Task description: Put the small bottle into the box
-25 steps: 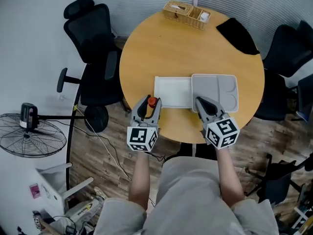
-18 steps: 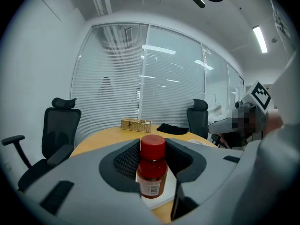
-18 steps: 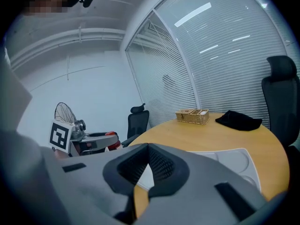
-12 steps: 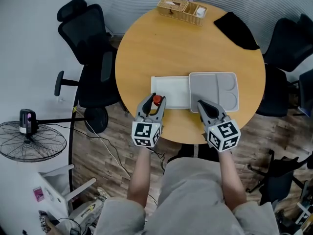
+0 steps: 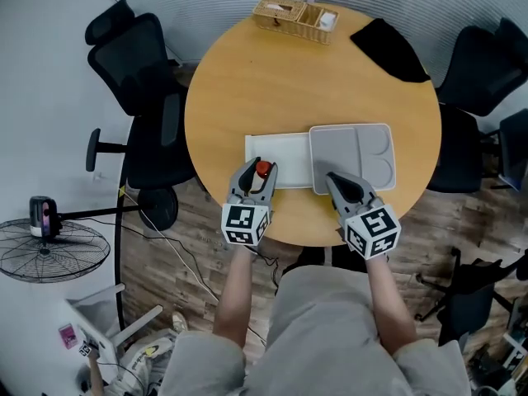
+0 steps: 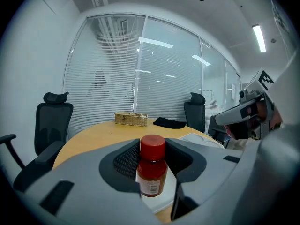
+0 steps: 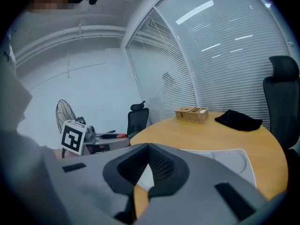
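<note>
Edging inward, your left gripper (image 5: 260, 172) pinches the small bottle (image 6: 151, 172), now seemingly over the box's (image 5: 289, 162) seven-o'clock corner, so release nears. Your right gripper (image 5: 333, 180) sits pressed together, empty.

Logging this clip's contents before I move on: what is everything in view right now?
round wooden table: one, tan, centre.
white rectangular box: one, white, table's near edge.
grey compartment tray: one, grey, at the box's right side.
small red-capped bottle: one, red, in the left tool by the box's near left corner.
woven wicker basket: one, tan, table's far edge.
black cloth: one, black, table's far right.
black office chairs: at least two, black, around the table.
wire floor fan: one, black, floor at left.
left tool: shut on the bottle.
right tool: shut, empty, at the tray's near edge.
</note>
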`<state>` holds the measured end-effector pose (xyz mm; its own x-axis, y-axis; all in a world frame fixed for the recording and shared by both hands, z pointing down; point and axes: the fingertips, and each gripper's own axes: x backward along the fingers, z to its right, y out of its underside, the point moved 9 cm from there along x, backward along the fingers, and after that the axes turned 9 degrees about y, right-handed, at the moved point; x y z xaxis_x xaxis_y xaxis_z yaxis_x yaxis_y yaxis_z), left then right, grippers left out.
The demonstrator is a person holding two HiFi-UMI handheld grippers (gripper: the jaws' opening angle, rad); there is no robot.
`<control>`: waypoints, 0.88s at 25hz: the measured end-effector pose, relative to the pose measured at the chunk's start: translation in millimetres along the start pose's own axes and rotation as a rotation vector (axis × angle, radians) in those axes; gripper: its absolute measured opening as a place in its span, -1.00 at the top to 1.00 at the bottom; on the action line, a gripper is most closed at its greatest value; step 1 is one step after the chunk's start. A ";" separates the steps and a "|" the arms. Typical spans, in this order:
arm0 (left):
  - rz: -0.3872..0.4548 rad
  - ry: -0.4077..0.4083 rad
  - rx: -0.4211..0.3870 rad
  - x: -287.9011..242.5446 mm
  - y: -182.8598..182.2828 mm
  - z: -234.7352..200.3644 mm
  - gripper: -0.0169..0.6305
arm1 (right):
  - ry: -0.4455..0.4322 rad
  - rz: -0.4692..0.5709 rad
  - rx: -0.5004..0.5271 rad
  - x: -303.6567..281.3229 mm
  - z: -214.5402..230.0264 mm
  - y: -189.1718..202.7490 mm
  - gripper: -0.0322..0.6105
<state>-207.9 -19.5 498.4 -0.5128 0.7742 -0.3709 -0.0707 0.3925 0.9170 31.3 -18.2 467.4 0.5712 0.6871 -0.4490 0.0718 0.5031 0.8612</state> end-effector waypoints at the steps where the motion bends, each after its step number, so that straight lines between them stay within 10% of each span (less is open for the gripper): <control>1: -0.002 0.002 0.001 -2.4 0.0 0.0 0.42 | 0.000 -0.001 0.001 -0.6 1.4 -0.8 0.84; 22: -0.055 0.024 0.030 -48.8 9.0 -7.1 0.42 | 0.017 -0.015 0.066 -6.8 25.2 -18.5 0.84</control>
<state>-189.5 -57.2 525.8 -0.5289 0.7392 -0.4170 -0.0740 0.4493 0.8903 46.8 -45.4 460.5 0.5557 0.6887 -0.4657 0.1342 0.4785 0.8678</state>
